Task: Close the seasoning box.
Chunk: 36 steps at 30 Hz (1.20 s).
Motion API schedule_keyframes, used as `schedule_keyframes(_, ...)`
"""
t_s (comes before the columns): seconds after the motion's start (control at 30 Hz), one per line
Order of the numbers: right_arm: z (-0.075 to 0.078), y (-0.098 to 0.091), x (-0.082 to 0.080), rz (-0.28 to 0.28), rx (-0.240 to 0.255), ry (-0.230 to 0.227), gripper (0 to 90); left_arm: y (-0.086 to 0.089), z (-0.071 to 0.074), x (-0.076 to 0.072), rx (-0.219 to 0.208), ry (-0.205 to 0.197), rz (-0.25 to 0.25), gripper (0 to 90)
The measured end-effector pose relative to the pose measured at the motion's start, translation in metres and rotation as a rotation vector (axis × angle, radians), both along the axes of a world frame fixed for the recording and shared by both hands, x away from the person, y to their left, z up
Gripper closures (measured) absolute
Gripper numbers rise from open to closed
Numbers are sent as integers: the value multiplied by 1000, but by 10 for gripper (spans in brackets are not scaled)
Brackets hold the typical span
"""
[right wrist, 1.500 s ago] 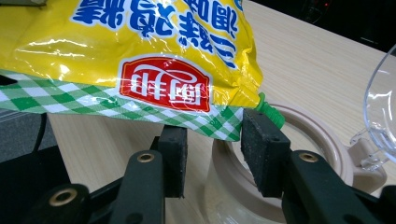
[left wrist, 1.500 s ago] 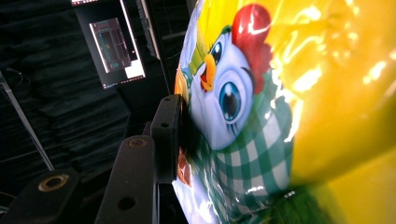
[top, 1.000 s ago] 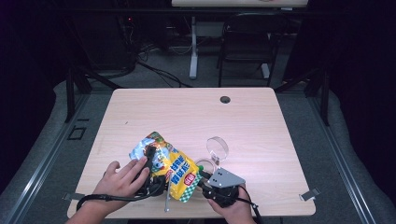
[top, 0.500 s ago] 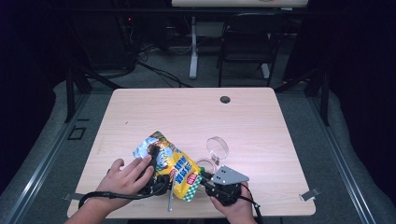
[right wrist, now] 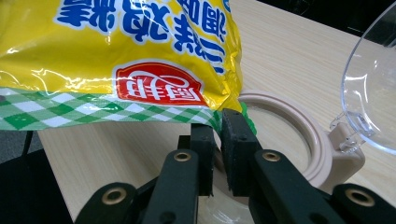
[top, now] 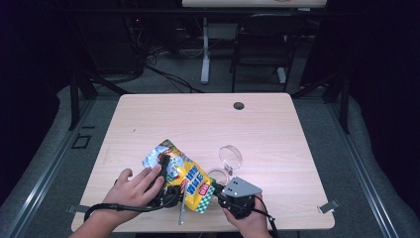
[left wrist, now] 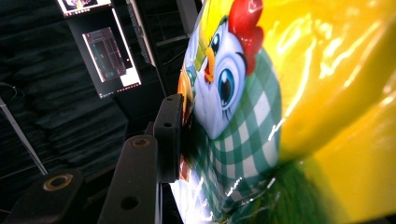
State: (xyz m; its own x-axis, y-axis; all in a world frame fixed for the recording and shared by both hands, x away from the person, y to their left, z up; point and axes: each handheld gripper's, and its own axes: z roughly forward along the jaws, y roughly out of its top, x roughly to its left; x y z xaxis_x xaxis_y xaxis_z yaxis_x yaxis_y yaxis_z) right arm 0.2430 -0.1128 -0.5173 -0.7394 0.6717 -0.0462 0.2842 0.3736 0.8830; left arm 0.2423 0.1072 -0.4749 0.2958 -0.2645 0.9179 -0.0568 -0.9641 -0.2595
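A yellow snack bag (top: 188, 176) with a cartoon chicken and a green checked edge lies at the table's near side. My left gripper (top: 166, 167) is shut on its upper left part. In the left gripper view one black pad (left wrist: 170, 135) presses the checked foil (left wrist: 243, 121), and the bag hides the other jaw. My right gripper (top: 214, 191) comes in from the right at the bag's lower corner. Its jaws (right wrist: 218, 140) have just been closing and pinch the green checked seam of the bag (right wrist: 140, 60).
A beige ring (right wrist: 299, 135) with a hinged clear lid (top: 231, 155) sits on the wooden table (top: 198, 124) just behind the right gripper. A thin grey metal piece (top: 182, 207) lies under the bag's near edge. A dark grommet (top: 238, 105) marks the far side.
The fingers of the hand on the left have crept slightly further onto the bag. Bag and right hand stay where they were.
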Motion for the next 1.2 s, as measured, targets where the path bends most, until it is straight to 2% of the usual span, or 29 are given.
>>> schedule_keyframes(0.67,0,-2,-1,-16,15,-7,860,-5,3,0,13,-10,-11,622)
schedule_keyframes(1.2,-1,-5,1,-39,19,-8,861,-10,6,-5,41,-42,-37,634)
